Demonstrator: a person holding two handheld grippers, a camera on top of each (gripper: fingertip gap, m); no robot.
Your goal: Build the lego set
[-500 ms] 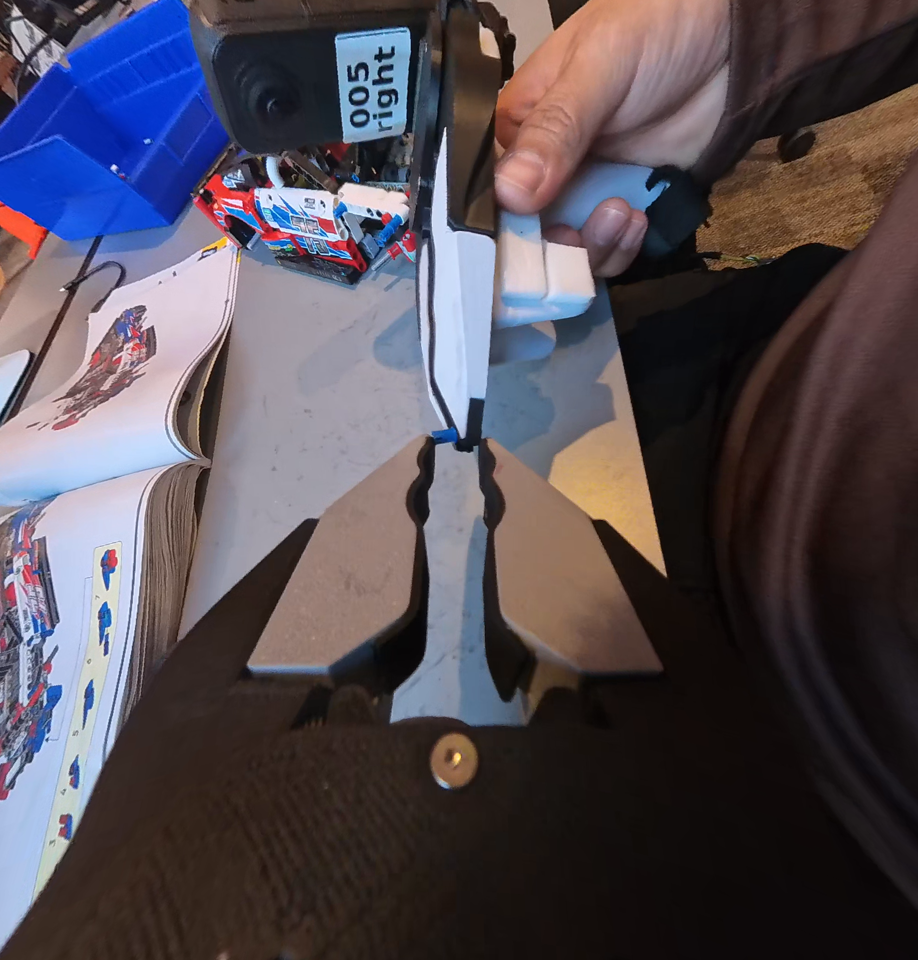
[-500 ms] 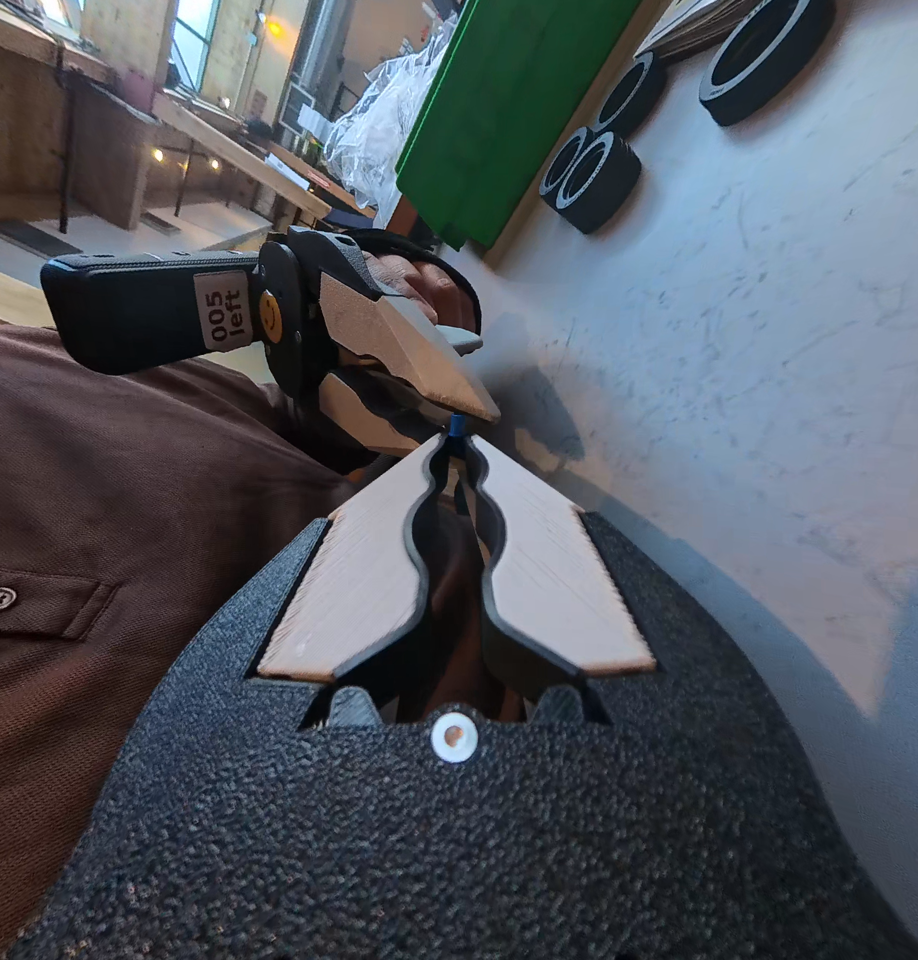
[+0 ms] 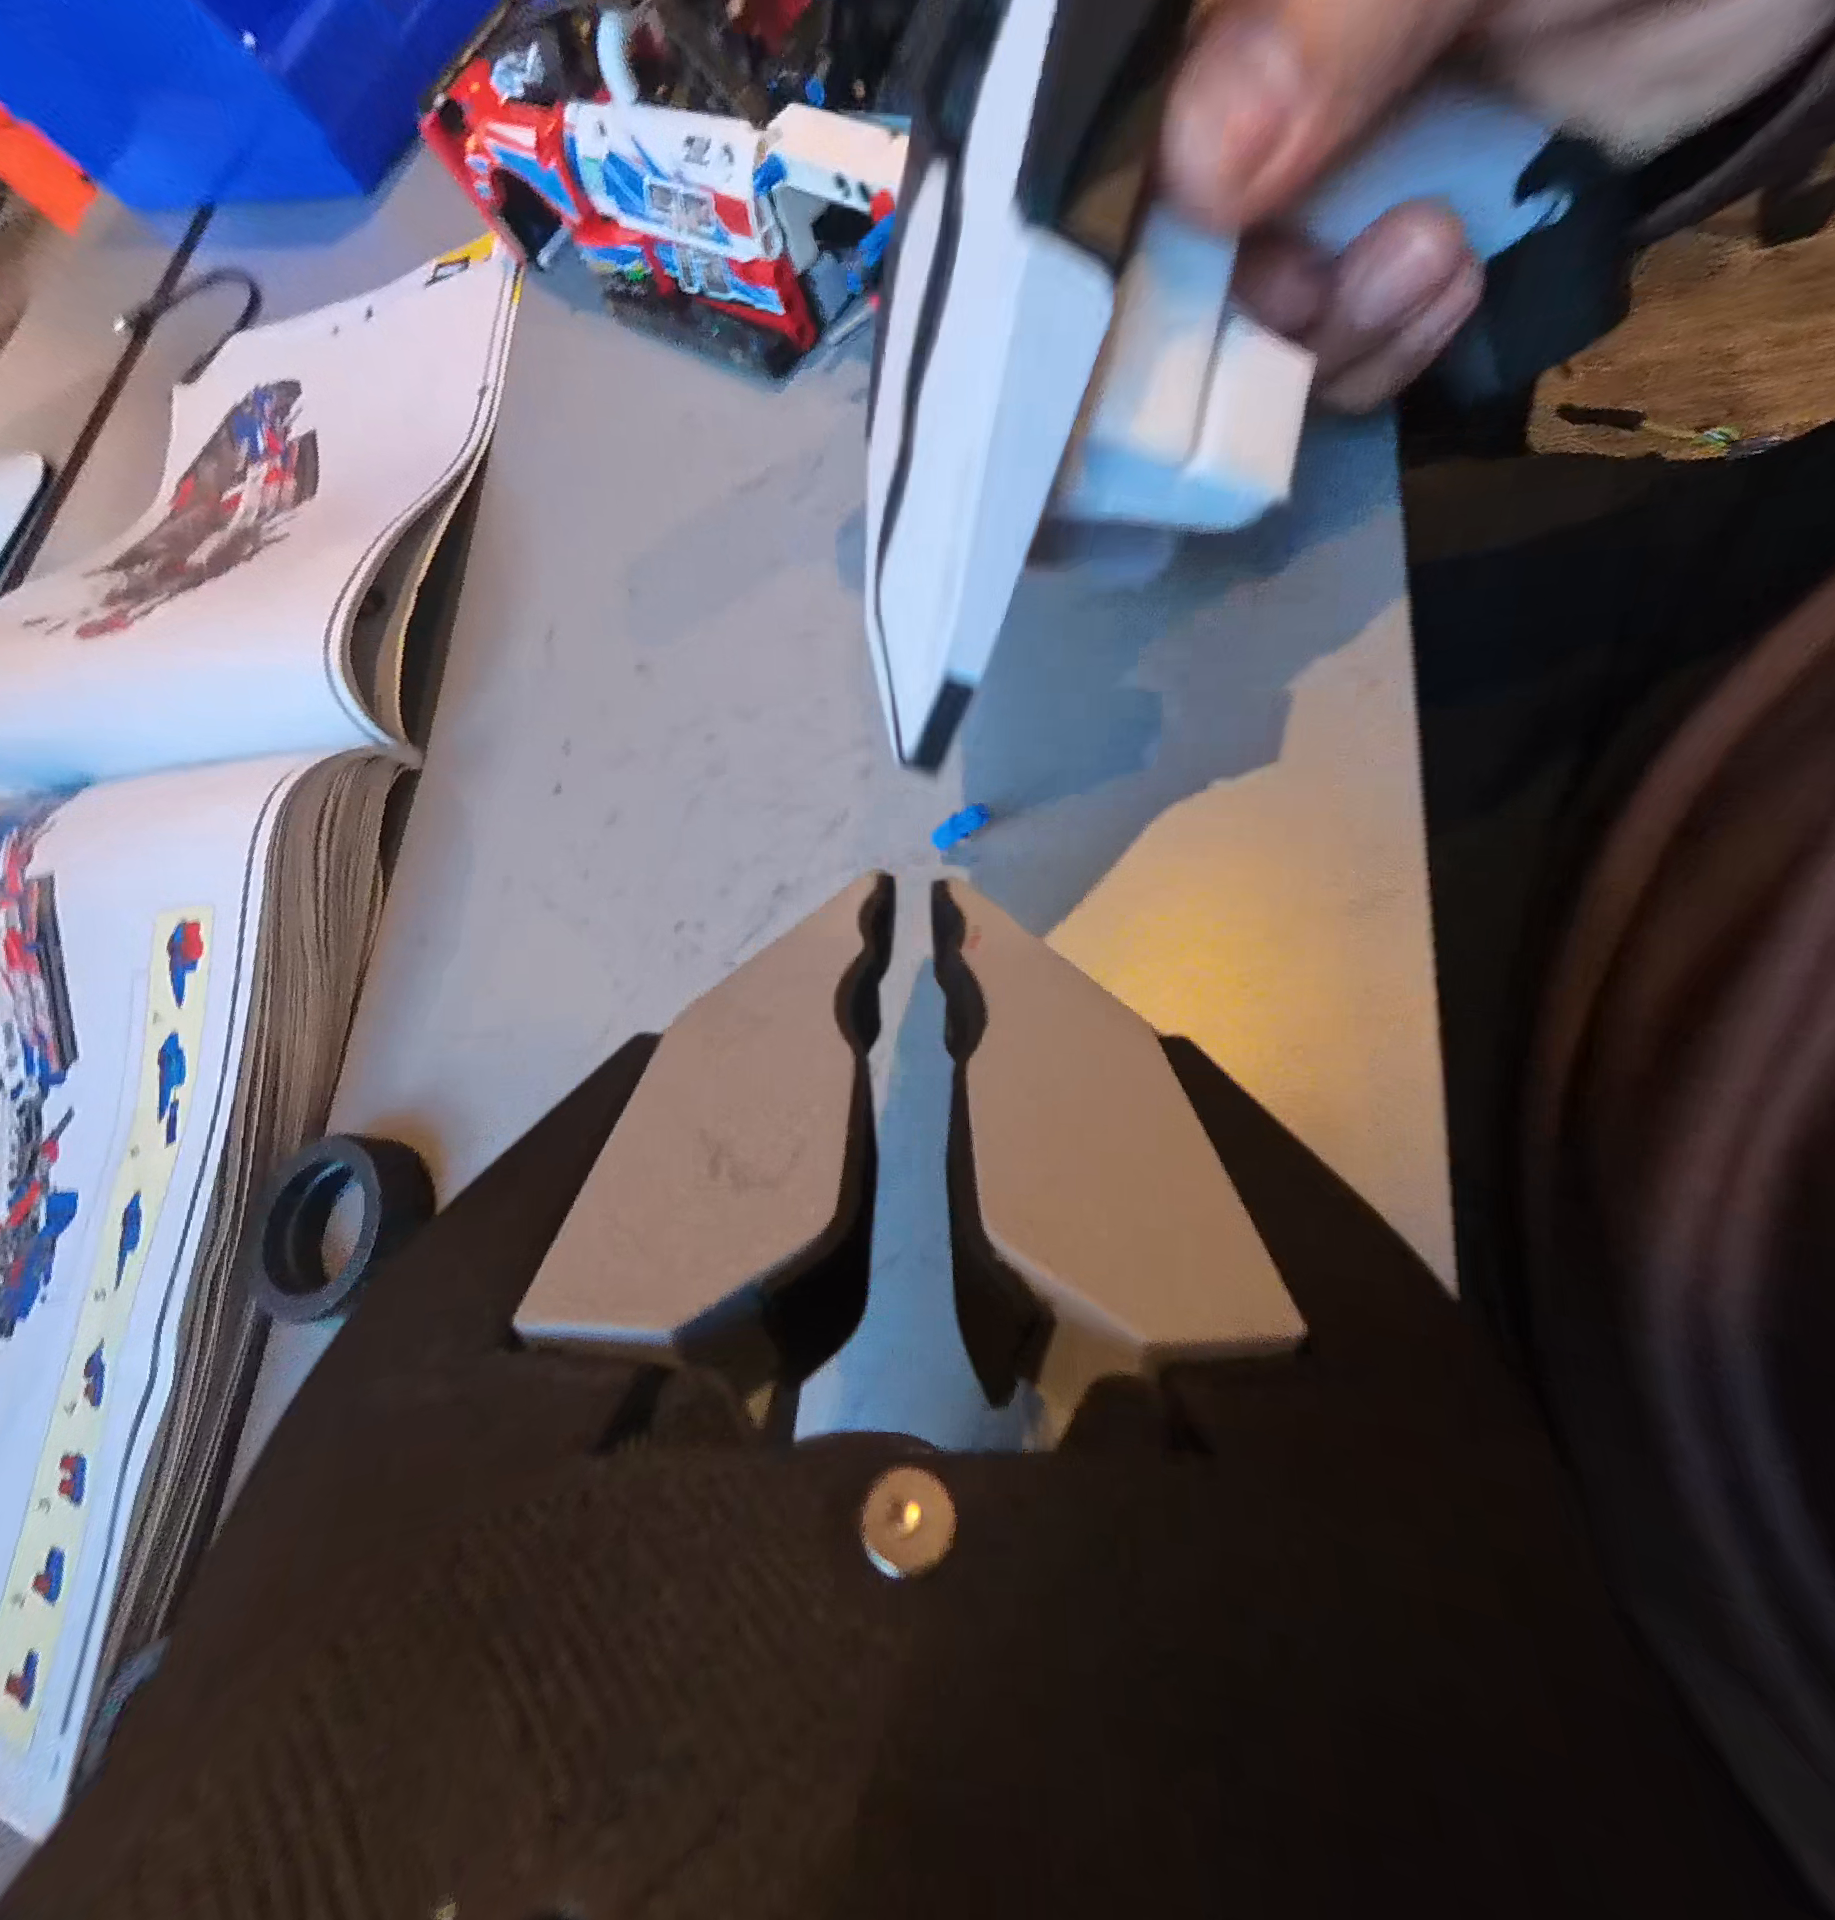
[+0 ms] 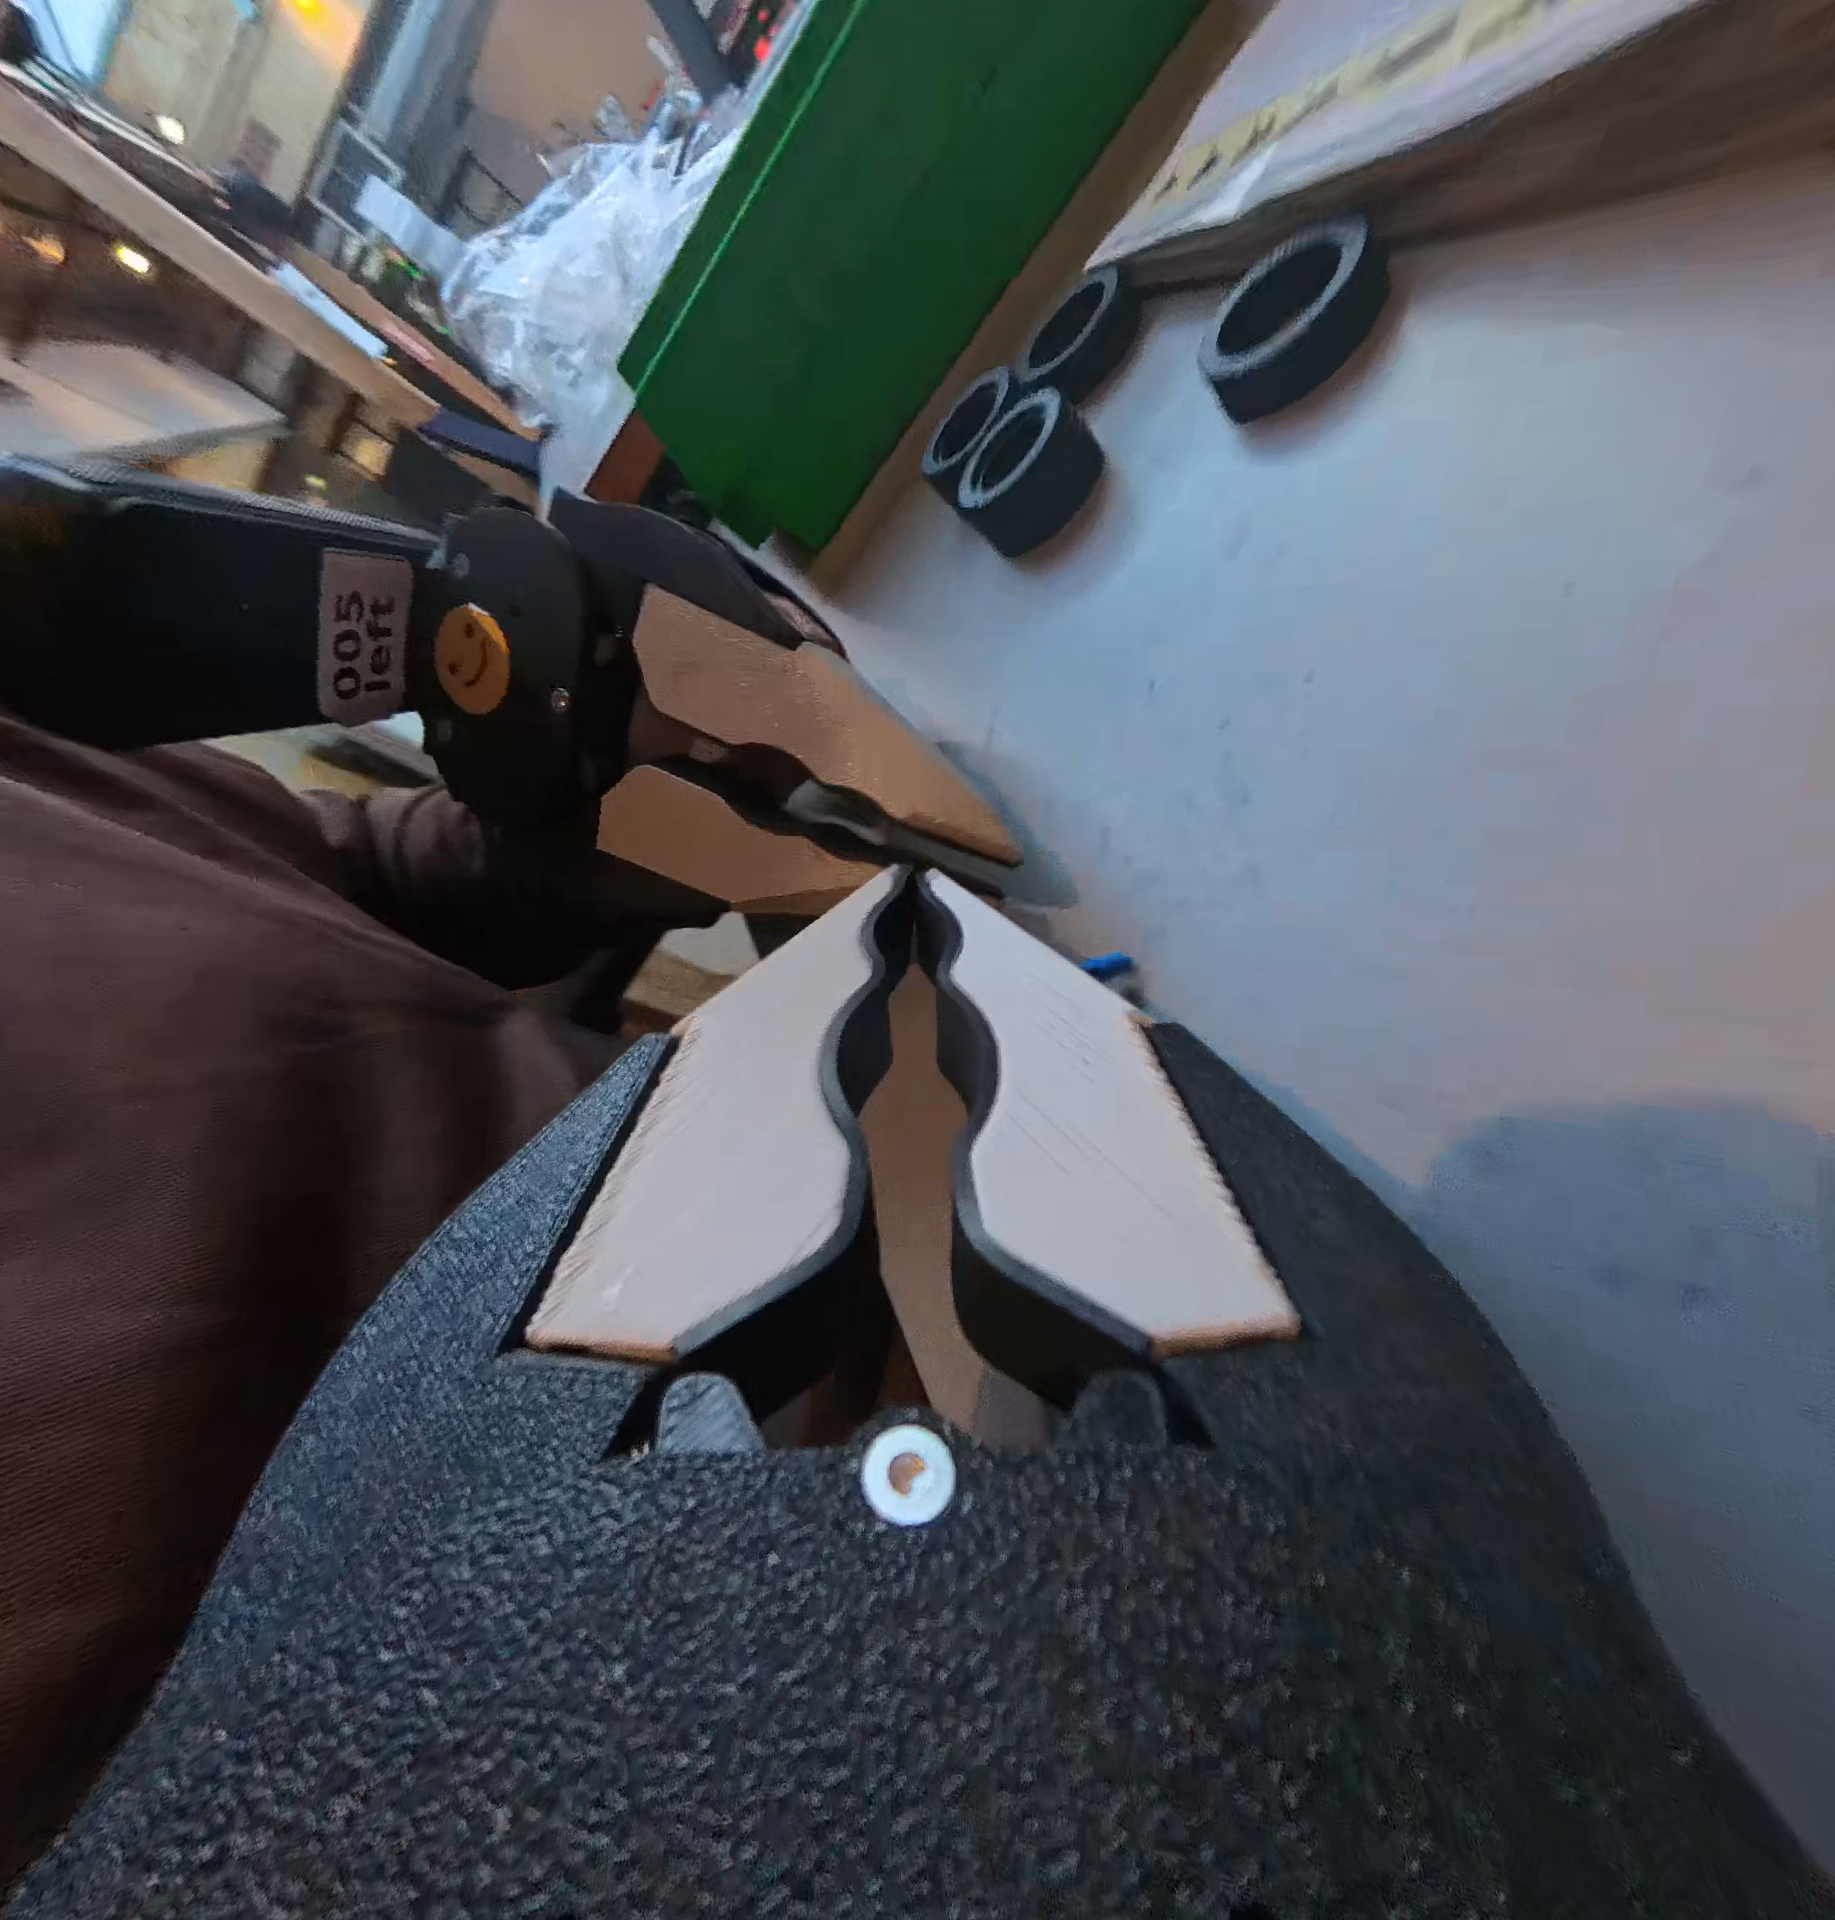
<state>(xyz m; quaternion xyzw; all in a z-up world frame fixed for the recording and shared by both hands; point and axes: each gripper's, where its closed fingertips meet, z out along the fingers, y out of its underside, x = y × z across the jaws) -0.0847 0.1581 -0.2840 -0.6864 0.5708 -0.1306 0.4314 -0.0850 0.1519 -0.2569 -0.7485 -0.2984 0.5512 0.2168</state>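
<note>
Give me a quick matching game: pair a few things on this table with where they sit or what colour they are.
Things:
1. small blue piece
2. instruction book
3. black tyre
4. model truck

Descriptions:
A. red, white and blue, at the far end of the table
B. lying loose just beyond the left gripper tips
C. open, on the left side
D. beside the book's page edges

Pairs: 1-B, 2-C, 3-D, 4-A

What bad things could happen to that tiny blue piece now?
The tiny blue piece lies loose on the table, near its edge, held by neither the left gripper nor the right gripper. A careless nudge might knock it off. It is very small, so the nearly closed fingers could pinch badly and flick it away.
</note>
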